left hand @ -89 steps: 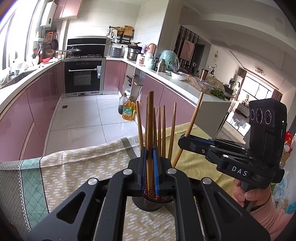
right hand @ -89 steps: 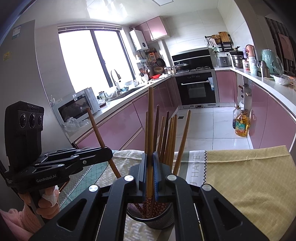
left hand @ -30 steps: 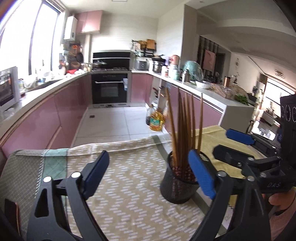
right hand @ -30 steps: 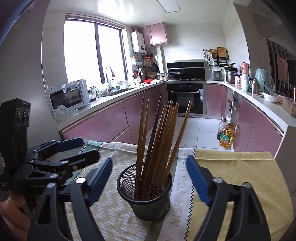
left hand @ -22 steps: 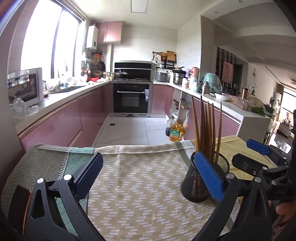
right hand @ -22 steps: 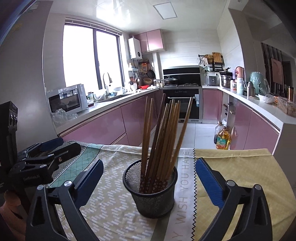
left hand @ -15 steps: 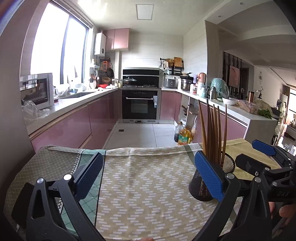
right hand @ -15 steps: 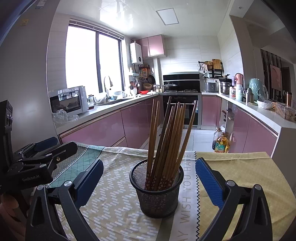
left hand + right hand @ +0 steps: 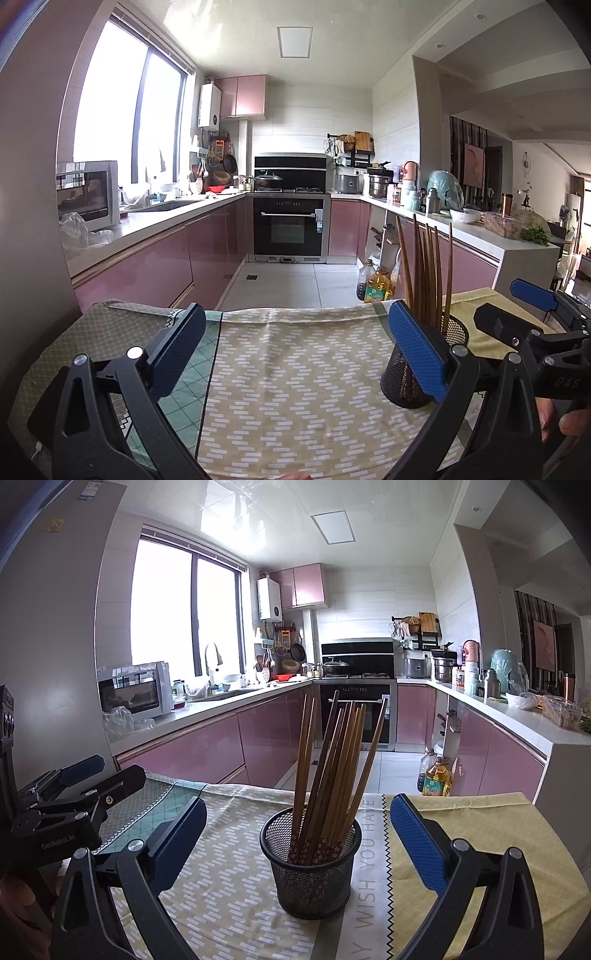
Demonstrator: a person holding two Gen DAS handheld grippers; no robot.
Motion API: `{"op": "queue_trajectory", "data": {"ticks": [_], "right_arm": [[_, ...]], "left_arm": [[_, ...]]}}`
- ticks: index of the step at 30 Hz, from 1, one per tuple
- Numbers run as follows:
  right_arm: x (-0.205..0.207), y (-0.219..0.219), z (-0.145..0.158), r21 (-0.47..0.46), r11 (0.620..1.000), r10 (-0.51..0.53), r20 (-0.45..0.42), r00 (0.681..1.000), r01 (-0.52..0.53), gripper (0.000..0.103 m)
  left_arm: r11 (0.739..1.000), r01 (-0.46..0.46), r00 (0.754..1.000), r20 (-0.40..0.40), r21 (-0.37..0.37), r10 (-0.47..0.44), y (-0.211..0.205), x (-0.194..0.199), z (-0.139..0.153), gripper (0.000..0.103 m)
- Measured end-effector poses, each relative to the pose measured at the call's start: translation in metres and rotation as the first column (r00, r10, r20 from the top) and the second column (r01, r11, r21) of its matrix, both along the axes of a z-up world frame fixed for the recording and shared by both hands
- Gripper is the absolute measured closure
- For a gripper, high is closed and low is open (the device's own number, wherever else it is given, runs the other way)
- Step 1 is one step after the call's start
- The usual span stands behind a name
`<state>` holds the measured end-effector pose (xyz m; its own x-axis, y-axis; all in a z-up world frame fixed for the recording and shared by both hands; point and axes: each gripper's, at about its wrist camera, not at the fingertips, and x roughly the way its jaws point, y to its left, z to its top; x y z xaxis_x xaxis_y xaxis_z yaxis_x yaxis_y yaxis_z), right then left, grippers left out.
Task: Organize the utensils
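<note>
Right wrist view: the right gripper [image 9: 295,834] is standing wide apart, gripping nothing, framing the mesh holder [image 9: 310,867] of chopsticks [image 9: 328,771] (all leaning loosely) sitting upright on the tablecloth [image 9: 229,886]. Off to its left, the left gripper [image 9: 295,354] is likewise gaping, empty, over cloth.

Both grippers let go of chopsticks [image 9: 328,775], now all in mesh cup [image 9: 310,871]; left gripper [image 9: 295,354] & right gripper [image 9: 295,842] opened wide, backed off.
</note>
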<state>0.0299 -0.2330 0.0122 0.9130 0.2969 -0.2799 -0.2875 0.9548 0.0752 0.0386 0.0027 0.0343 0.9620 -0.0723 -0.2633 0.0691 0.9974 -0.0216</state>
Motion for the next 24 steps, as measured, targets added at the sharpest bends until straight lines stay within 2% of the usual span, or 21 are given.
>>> {"op": "queue_trajectory", "data": {"ticks": [24], "right_arm": [[-0.0068,0.0012,0.0059,0.003,1.000,-0.008,0.031,0.999,0.008,0.006]], "left_arm": [[1.000,-0.011,1.000,0.023,0.001,0.011,0.0005,-0.0093,0.0066,0.006]]}}
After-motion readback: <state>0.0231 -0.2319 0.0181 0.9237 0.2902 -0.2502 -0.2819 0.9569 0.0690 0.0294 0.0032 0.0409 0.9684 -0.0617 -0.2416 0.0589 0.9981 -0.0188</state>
